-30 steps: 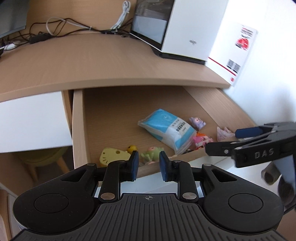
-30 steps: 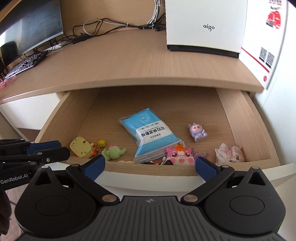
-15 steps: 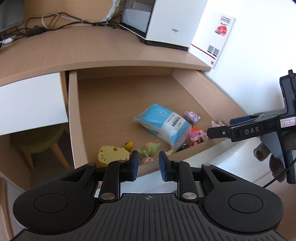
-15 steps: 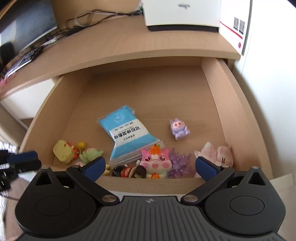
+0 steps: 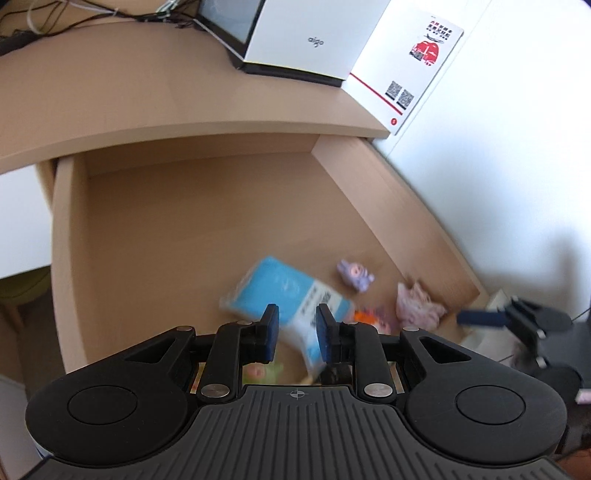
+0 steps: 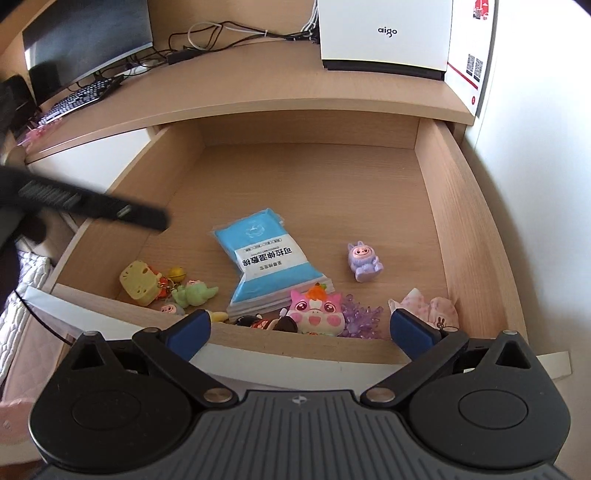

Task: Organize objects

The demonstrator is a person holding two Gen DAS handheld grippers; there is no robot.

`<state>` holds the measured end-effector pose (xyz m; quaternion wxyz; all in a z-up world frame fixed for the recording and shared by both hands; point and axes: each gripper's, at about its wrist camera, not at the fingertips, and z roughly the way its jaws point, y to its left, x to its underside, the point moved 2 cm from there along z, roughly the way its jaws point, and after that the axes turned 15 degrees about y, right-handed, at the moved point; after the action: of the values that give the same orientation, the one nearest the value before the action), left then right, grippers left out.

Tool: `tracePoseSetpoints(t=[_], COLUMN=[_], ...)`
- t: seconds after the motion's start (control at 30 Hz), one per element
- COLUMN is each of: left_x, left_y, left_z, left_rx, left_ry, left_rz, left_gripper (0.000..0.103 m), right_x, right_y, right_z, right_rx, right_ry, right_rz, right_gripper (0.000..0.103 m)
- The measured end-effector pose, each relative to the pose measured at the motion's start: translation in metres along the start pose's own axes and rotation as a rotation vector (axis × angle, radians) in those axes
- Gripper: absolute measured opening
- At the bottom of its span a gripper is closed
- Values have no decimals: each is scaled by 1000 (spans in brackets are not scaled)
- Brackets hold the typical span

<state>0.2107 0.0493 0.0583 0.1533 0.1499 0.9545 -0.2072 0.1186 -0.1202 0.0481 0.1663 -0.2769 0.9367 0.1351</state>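
An open wooden drawer [image 6: 476, 221] holds a blue packet [image 6: 266, 266] in the middle. Along its front lie a yellow toy [image 6: 138, 282], a green toy [image 6: 192, 293], a pink unicorn toy [image 6: 314, 314], purple crystals [image 6: 360, 319] and a pink cloth [image 6: 432, 308]. A purple figurine [image 6: 364, 262] stands right of the packet. My right gripper [image 6: 301, 325] hovers wide open over the drawer's front edge, empty. My left gripper [image 5: 295, 321] hangs above the blurred packet [image 5: 280, 291], its pads a narrow gap apart with nothing between them. It appears as a dark blurred bar [image 6: 92, 206] in the right wrist view.
On the desk top above the drawer stand a white box [image 6: 384, 33], a monitor [image 6: 85, 33], a keyboard [image 6: 77, 99] and cables. A white card with a red print [image 5: 421, 74] leans on the wall at the right. White wall borders the drawer's right side.
My left gripper has swung right and now hangs over the drawer and the packet. In the right wrist view it rose from the lower left to mid-left. The right gripper stays wide open.
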Motion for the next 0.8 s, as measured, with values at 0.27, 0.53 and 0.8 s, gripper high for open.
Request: tracePoseSetpoints(t=[0.27,0.53,0.8], left_x=[3,-1,-2], left_y=[25,54,63], left_z=[3,20,45], left_rx=[-20,-63,30], left_ry=[28,52,120], left_rz=[34,42,9], left_gripper=[24,24,24], right_x=[-10,-105,-142], right_y=[-6,19,25], right_z=[-11,79,125], right_rx=[-95,-111,-155], right_ry=[-15,191,282], right_rz=[-16,-135,-129], right_gripper=[103,103,103])
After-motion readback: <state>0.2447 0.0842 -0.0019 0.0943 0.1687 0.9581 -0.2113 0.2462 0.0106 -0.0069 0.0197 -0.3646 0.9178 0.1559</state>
